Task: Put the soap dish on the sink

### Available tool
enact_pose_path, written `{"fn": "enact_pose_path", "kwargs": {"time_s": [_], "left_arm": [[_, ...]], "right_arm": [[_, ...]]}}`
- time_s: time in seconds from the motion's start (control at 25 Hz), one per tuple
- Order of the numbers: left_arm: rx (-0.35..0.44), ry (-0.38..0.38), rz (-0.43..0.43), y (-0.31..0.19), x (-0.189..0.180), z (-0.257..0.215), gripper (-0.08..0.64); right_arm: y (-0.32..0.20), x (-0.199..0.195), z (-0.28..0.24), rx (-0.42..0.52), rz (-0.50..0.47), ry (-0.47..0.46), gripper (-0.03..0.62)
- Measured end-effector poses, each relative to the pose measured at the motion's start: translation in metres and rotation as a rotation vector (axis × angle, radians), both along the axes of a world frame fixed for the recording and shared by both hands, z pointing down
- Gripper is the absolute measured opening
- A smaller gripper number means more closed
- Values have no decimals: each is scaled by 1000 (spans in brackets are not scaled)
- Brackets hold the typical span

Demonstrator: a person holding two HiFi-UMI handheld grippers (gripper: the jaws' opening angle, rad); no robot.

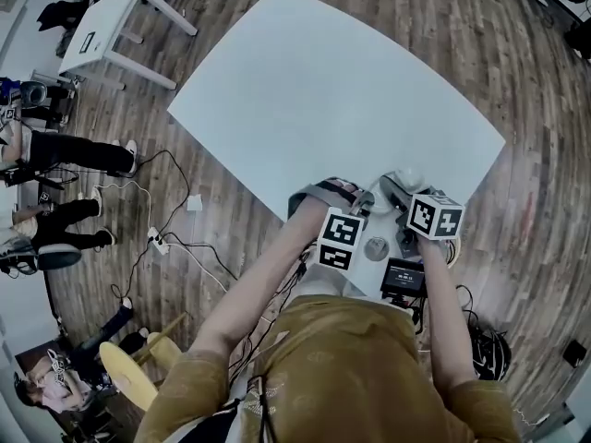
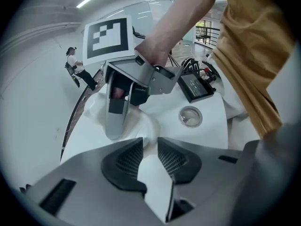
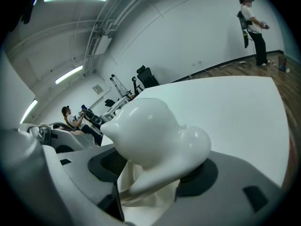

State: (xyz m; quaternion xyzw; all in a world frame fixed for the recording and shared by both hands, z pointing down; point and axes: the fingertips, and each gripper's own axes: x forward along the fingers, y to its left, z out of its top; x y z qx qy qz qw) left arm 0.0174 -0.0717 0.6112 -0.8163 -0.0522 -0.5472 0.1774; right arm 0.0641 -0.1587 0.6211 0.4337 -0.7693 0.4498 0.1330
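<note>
A glossy white, rounded soap dish [image 3: 157,131] sits between the pads of my right gripper [image 3: 157,171], which is shut on it. In the head view the dish [image 1: 403,180] is at the table's near corner, beyond the right marker cube [image 1: 434,216]. In the left gripper view the right gripper [image 2: 118,111] holds the dish low over the white sink [image 2: 209,138], left of its round drain [image 2: 190,116]. My left gripper [image 2: 149,147] points steeply down at the sink. Its jaws stand a little apart, and only white surface shows in the gap. Its marker cube [image 1: 340,238] hides its jaws in the head view.
A black device with a small screen [image 2: 195,86] and cables lies by the sink on the person's side. The big white table [image 1: 323,90] stretches away behind. People [image 1: 55,155], floor cables, a small white table [image 1: 111,26] and a wooden stool [image 1: 129,372] are at the left.
</note>
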Motion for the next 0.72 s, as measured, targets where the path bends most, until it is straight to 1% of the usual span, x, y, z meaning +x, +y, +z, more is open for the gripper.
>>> {"fn": "enact_pose_path", "kwargs": {"time_s": [0.12,0.24,0.4,0.56,0.72], "left_arm": [[-1,-36,8,-1,-1,3,103],[13,-61,14,-4,0,4,103],[24,-49,12,-7,3,-1,103],[27,-20,-8,-11,10,-3,103],[32,-25,-2,-13,14,-5,103]], "right_arm": [[1,-2,0,-2,-32,44,308],[3,4,-2,-6,-33,68,308],[9,16,-4,-24,-15,64,308],[13,28,-1,-39,22,66,308],[18,35,4,-58,29,57,308]]}}
